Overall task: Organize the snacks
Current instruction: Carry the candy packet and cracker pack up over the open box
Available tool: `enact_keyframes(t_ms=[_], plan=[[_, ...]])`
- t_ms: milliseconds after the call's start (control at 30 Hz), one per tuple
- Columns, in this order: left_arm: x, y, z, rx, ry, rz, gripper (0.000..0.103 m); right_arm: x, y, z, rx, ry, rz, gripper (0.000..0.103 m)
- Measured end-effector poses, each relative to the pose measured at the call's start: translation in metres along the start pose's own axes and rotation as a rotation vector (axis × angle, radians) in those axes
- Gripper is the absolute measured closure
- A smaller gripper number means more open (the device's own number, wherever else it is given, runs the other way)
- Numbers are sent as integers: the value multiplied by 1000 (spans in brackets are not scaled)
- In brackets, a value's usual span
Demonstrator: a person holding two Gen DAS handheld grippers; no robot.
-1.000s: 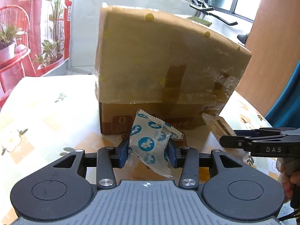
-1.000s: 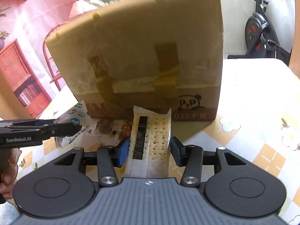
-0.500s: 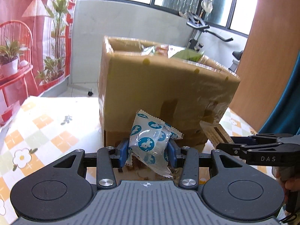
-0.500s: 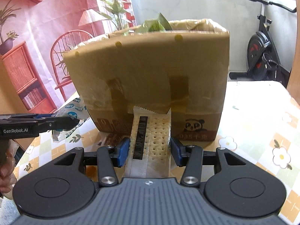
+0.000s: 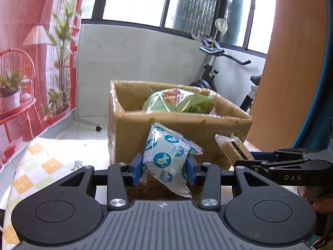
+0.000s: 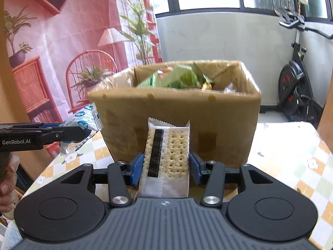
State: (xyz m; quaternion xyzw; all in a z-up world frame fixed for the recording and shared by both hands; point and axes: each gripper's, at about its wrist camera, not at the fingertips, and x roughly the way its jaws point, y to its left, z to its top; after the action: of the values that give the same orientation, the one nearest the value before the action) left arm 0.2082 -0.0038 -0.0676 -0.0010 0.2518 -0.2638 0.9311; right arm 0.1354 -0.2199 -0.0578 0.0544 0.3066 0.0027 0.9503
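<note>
Left gripper (image 5: 164, 167) clamps a white pouch with blue round prints (image 5: 166, 156), lower centre of the left wrist view. Right gripper (image 6: 166, 167) clamps a clear-wrapped cracker pack (image 6: 166, 156), lower centre of the right wrist view. Open cardboard box (image 5: 133, 137) sits mid-frame behind both on the checked tablecloth (image 6: 291, 150), green snack bags (image 5: 177, 102) inside.

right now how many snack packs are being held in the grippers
2. The blue-and-white packet is clamped in the left gripper; the cracker pack is clamped in the right gripper. More snacks sit in the cardboard box, some likely hidden.
</note>
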Motion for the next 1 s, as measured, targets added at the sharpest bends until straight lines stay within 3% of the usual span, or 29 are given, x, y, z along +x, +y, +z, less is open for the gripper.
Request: enact_keyframes(t_ms=[667,1000], plan=[[-21,-3,43,23,-112,48,58,-11,6,58,-35,-105,54,53],[11,-3,80,45,-100,77,58,6,-13,99,-55,-161,3,53]])
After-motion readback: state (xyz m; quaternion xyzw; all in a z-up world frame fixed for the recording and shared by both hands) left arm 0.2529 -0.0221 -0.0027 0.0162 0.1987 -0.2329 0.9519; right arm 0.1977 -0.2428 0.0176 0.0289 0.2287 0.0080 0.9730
